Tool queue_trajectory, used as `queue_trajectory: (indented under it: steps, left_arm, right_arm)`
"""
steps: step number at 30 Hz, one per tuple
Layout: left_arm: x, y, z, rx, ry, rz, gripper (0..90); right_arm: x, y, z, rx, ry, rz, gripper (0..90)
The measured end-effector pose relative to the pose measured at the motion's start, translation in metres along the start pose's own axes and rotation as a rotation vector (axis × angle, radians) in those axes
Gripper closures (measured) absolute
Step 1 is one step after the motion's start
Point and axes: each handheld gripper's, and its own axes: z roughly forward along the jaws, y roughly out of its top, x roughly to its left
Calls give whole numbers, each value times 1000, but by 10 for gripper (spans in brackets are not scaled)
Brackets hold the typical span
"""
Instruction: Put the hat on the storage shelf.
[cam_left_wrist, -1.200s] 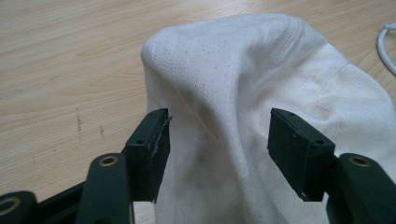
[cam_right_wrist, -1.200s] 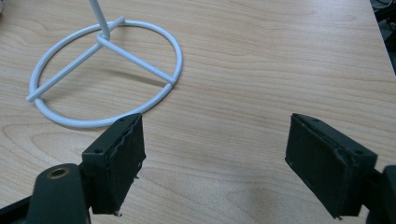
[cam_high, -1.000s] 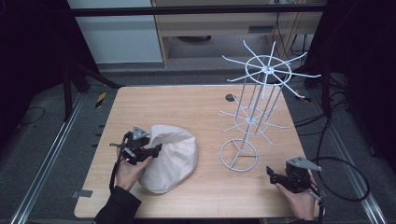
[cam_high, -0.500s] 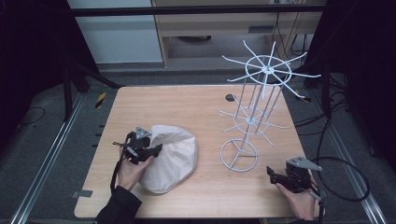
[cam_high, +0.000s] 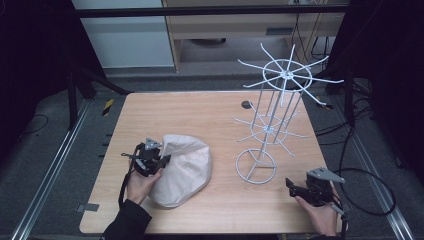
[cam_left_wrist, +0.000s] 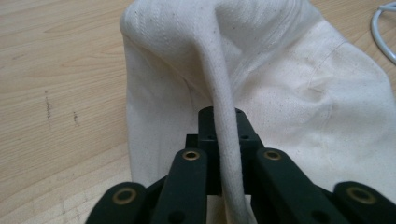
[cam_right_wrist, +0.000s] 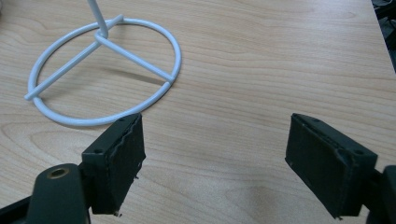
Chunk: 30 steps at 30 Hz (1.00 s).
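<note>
Nearby, wire rack (cam_high: 272, 125) stands right of cloth cap (cam_high: 182, 170).

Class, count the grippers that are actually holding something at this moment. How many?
1. The left gripper, at the table's left, pinches the cream cap by its edge. The right gripper, front right, is open and holds nothing.

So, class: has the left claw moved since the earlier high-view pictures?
Yes, slightly. The left claw, shut on the cream cap's edge, has drifted toward the person's side of the table, farther from the dark hole in the tabletop.
</note>
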Motion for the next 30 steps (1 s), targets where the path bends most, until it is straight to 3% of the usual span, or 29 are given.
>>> queue_trajectory:
  steps: [7,9,19,30]
  left_arm:
    - [1,0,-10,-52,-27,-18,883]
    - [2,1,-17,-87,-44,-29,885]
    - [-2,5,-44,-201,-58,-23,886]
    - [-1,9,-61,-283,-76,-35,885]
  right_arm:
    - [1,0,1,7,4,-1,197]
    - [0,0,1,7,1,1,196]
    - [-2,0,0,-8,0,8,199]
    - [-1,-1,0,-18,-3,-3,192]
